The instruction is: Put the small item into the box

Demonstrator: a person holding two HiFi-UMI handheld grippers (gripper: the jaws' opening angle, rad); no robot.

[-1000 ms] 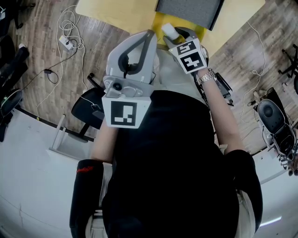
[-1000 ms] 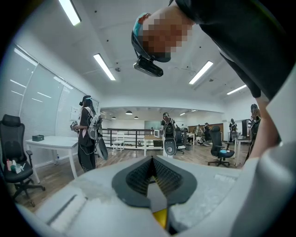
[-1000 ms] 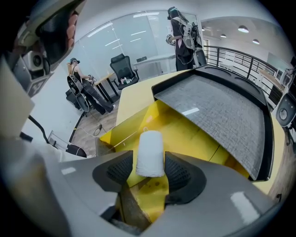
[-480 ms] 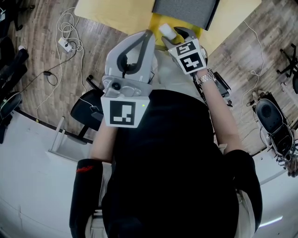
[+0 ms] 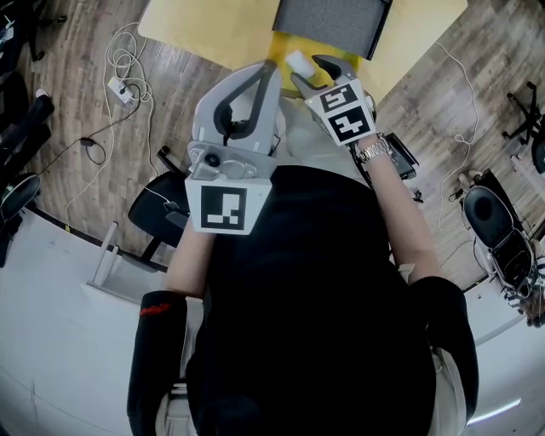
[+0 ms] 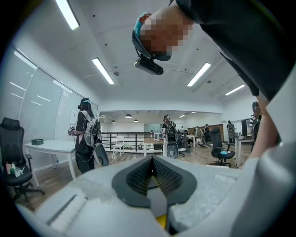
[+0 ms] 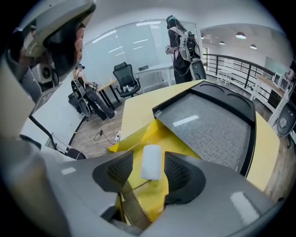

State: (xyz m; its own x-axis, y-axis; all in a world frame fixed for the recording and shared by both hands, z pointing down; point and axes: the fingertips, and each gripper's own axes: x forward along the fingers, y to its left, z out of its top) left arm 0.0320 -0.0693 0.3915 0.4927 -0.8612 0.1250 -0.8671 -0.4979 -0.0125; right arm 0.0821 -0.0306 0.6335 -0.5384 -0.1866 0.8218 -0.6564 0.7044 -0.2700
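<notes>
The person's black shirt (image 5: 315, 306) fills the lower part of the head view, with both arms held out in front. The left gripper (image 5: 271, 66) is raised at chest level and points up into the room. In the left gripper view its claw (image 6: 151, 161) is pressed together, the ribbed pads meeting at the tips with nothing between them. Just to its right and slightly farther out, the right gripper (image 5: 308, 70) reaches over the near edge of the pale yellow table (image 5: 196, 21). Its claw (image 7: 149, 163) is spread only as wide as the small white item (image 7: 151, 162), which it pinches upright between the pads. The item hangs above the yellow box (image 7: 138, 139), which stands at the table's near edge. Behind the box, touching its far side, lies a grey panel (image 7: 212, 125) in a dark frame.
</notes>
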